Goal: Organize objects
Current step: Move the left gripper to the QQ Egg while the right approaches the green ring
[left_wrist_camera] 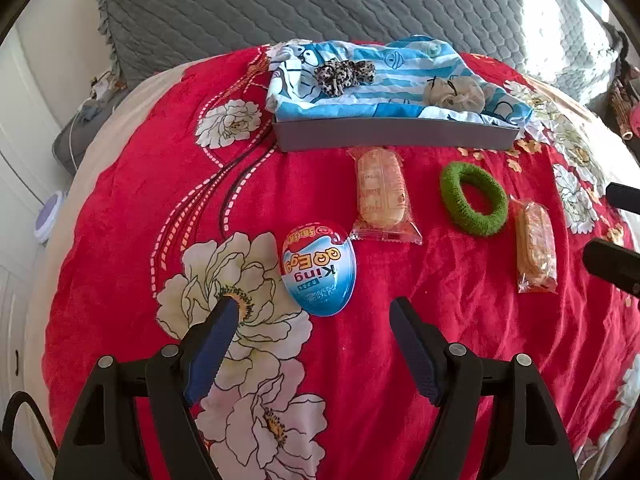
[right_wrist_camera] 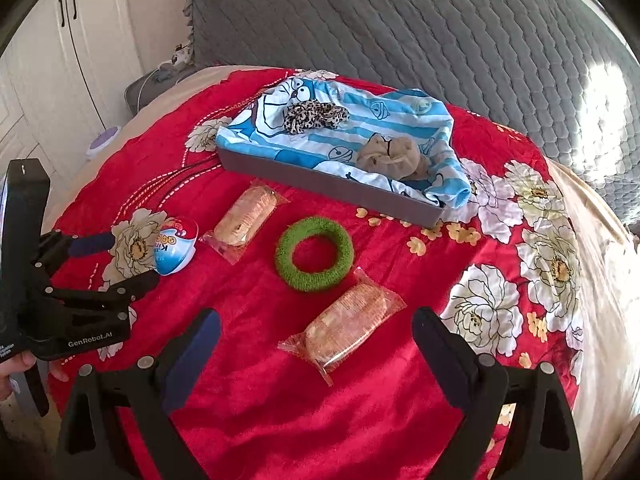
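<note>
**Both tongs wide apart above a red bed, snacks and hair ties ahead**

The left tongs (left_wrist_camera: 312, 308) stand apart with nothing between them, and the egg-shaped toy pack (left_wrist_camera: 318, 268) lies just ahead of their tips, nearer the left one. Its blue-and-white wrapper reads "King" and "QQ Egg", upside down from this side. In the right wrist view the left tongs' black frame carries the white lettering "GenRobot.AI".

The right tongs (right_wrist_camera: 316, 320) are also apart and empty. A wrapped biscuit pack (right_wrist_camera: 346, 322) lies on the red floral blanket (right_wrist_camera: 280, 408) just ahead of them, between the two fingers' lines but untouched. Directly beyond it sits the green fuzzy hair ring (right_wrist_camera: 314, 254), and further left a second wrapped biscuit pack (right_wrist_camera: 244, 218); the print on both wrappers is too small to read.

Farthest from both tongs is a shallow grey box (right_wrist_camera: 340, 188) lined with a blue-and-white cartoon cloth (right_wrist_camera: 360, 120). On the cloth rest a leopard-print scrunchie (right_wrist_camera: 314, 116) and a beige scrunchie (right_wrist_camera: 390, 154), well apart. Nothing lies between the tongs and the nearest items. A grey quilted headboard (right_wrist_camera: 400, 20) rises behind the bed, white cupboards (right_wrist_camera: 60, 40) off to the left.
</note>
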Available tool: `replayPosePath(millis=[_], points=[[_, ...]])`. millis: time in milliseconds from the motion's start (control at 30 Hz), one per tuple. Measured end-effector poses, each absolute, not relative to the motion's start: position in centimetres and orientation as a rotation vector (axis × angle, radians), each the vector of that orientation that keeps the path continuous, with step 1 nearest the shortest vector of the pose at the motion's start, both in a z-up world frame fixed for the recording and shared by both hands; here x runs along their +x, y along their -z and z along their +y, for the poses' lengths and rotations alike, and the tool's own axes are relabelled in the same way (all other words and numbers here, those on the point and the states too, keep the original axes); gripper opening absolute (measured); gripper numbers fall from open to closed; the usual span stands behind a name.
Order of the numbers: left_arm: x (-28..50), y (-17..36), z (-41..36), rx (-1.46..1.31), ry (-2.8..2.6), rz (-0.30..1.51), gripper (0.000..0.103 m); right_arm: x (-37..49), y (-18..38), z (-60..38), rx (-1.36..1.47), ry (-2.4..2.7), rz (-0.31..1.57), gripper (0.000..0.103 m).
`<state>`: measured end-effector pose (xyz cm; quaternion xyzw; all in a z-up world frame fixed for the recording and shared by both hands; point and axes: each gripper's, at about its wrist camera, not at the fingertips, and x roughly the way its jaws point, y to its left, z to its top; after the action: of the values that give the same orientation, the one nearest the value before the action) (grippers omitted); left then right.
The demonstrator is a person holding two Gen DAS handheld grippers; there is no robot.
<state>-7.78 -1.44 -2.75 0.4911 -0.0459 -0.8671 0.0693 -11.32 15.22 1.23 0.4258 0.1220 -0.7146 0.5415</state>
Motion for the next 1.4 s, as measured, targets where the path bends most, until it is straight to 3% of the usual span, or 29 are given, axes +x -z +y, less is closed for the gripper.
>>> replayPosePath(millis=[1400], points=[[-11.0,5.1,-2.7,1.537,2.566,-0.041,0.079,-11.0,2.5,8.5,1.058,1.612,0.402,0.097]])
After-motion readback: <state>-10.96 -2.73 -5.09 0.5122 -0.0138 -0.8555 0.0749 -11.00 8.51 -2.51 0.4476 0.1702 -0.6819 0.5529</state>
